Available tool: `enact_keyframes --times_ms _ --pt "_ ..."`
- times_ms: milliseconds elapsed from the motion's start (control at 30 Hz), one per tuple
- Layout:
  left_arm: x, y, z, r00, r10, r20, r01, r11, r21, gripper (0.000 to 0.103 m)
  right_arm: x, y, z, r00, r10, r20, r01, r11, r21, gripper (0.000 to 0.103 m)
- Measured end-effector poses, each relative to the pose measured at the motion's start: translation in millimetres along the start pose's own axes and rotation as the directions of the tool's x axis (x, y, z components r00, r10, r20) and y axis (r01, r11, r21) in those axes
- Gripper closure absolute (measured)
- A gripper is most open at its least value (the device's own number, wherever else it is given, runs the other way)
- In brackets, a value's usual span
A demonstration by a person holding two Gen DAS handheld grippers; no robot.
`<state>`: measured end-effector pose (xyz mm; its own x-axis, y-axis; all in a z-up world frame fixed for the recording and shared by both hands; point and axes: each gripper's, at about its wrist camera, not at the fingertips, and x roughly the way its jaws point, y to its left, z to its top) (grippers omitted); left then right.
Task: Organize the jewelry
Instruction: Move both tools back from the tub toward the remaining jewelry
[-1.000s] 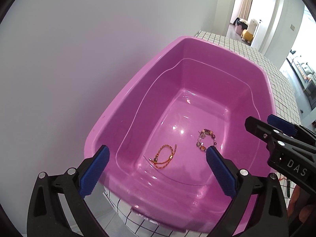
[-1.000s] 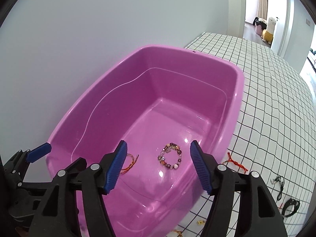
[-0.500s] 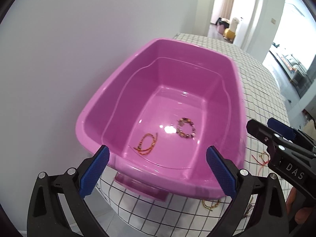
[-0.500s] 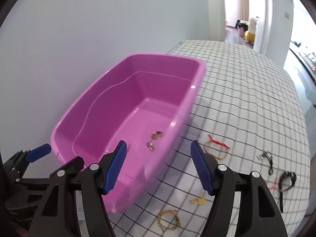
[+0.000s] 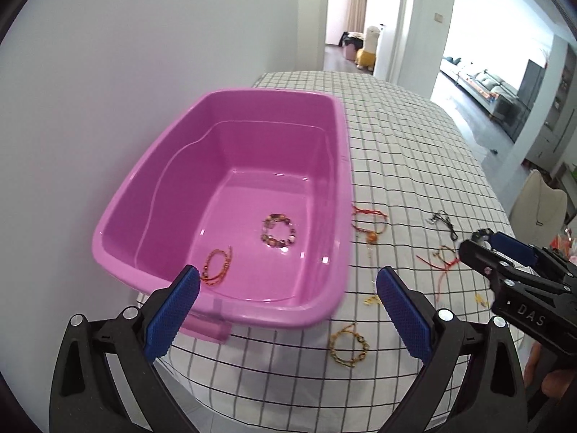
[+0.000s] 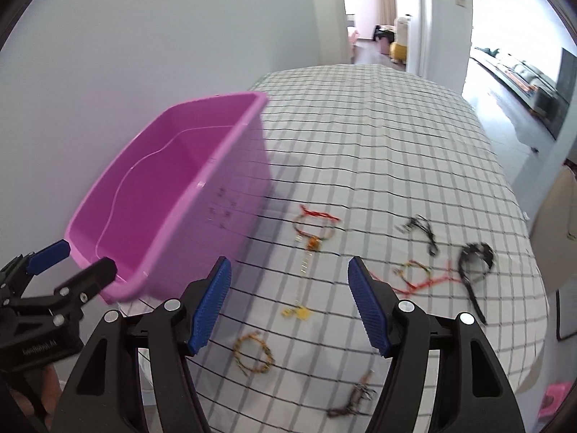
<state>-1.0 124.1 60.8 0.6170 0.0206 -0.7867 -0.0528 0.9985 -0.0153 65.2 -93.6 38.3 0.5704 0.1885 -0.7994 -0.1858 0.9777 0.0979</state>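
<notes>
A pink plastic tub [image 5: 339, 166] [image 6: 249, 166] stands on the checked tablecloth by the wall. Inside lie a beaded bracelet [image 5: 278, 231] and an orange cord bracelet [image 5: 216, 266]. Several more pieces lie on the cloth to its right: a red cord bracelet [image 6: 314, 224], a gold braided bracelet [image 6: 252, 355] [image 5: 348, 346], a small gold charm [image 6: 297, 312], black cords [image 6: 420, 229], a black band [image 6: 474, 259]. My left gripper [image 5: 286, 310] is open and empty, above the tub's near rim. My right gripper [image 6: 290, 305] is open and empty, above the loose jewelry.
The table [image 6: 378, 137] has a white cloth with a black grid; its right edge drops off. A plain wall [image 5: 126, 72] runs along the left behind the tub. A doorway and a living room lie beyond the table's far end.
Both grippers have pulled back and swung right, away from the tub. The right one now looks over the loose jewelry on the cloth. Both stay open and empty.
</notes>
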Motion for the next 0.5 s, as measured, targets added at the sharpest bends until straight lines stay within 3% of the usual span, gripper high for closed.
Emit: enact_keyframes --times_ms 200,500 --pt "-9.3 -20.7 -18.8 1.0 -0.022 -0.017 0.022 1.0 -0.008 0.006 -21.5 -41.7 -32.5 0.999 -0.05 -0.018 0.05 0.998 0.046 0.039" --pt "-29.3 -60.5 -61.7 0.999 -0.011 -0.048 0.011 1.0 -0.011 0.006 -47.3 -74.4 -86.2 1.0 -0.018 -0.026 0.02 0.997 0.074 0.039"
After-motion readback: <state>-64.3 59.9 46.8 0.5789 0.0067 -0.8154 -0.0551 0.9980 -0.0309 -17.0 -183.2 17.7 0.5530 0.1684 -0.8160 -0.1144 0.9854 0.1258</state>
